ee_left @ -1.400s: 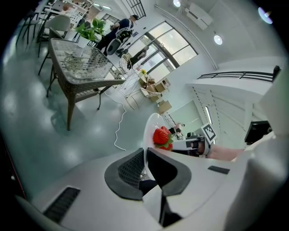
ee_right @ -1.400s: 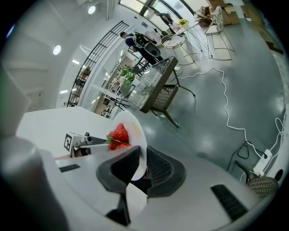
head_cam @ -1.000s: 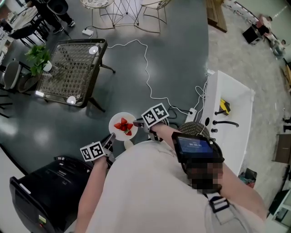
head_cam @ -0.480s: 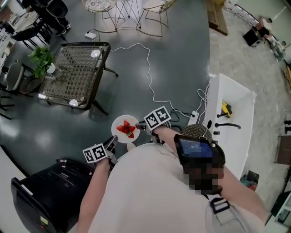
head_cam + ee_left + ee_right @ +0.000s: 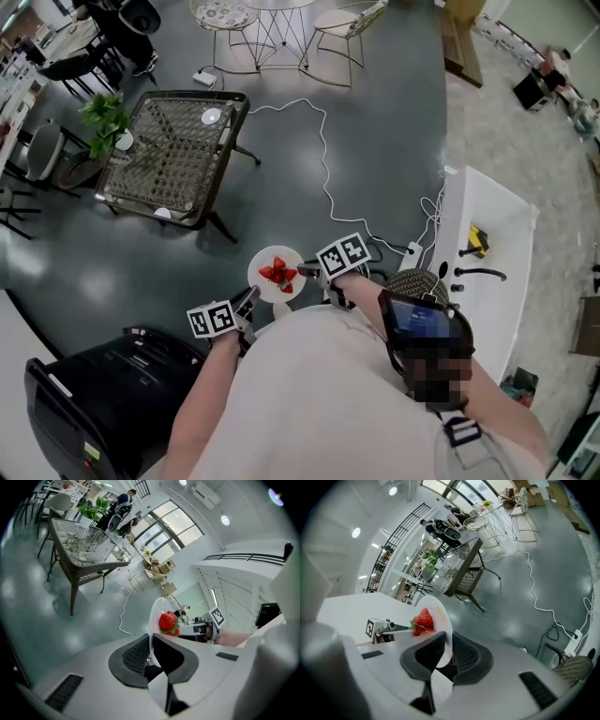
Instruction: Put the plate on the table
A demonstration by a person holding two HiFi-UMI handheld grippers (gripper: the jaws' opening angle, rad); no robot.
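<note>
A white plate [image 5: 265,273] with strawberries [image 5: 279,274] on it is held level over the dark floor, in front of the person. My left gripper [image 5: 249,299] is shut on its near-left rim. My right gripper [image 5: 306,272] is shut on its right rim. In the left gripper view the plate [image 5: 153,616] stands edge-on in the left gripper [image 5: 150,652], strawberries [image 5: 168,620] beyond. The right gripper view has the plate [image 5: 442,623] clamped in the right gripper [image 5: 447,654]. The table [image 5: 173,155], wicker with a glass top, stands apart at the upper left.
A black case [image 5: 94,403] sits at the lower left. A white bench [image 5: 480,258] with tools is on the right. A white cable [image 5: 323,178] snakes over the floor. A potted plant [image 5: 106,117] stands by the table; wire chairs [image 5: 272,19] are beyond it.
The table and floor have slid down and to the right in the head view, so the person has come nearer the table. Both grippers have kept hold of the plate.
</note>
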